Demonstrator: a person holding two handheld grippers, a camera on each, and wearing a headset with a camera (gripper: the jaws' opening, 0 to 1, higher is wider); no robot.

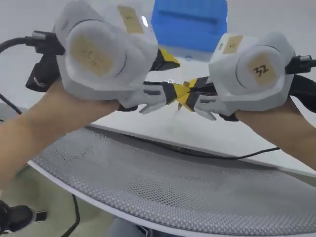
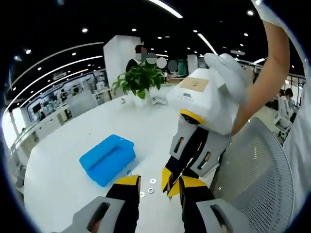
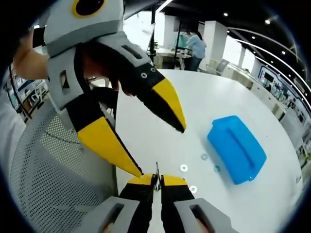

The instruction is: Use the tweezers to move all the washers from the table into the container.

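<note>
The right gripper point(image 3: 156, 180) pinches the thin tweezers point(image 3: 156, 173) between nearly closed jaws. The tweezers run lengthwise along the jaws, tip forward, and I cannot tell how far their tips are open. The left gripper point(image 3: 161, 152) gapes wide beside it, holding nothing. Washers point(image 3: 183, 168) lie flat on the table point(image 3: 218, 107) ahead and right of the tip, beside the blue container point(image 3: 236, 148).
</note>
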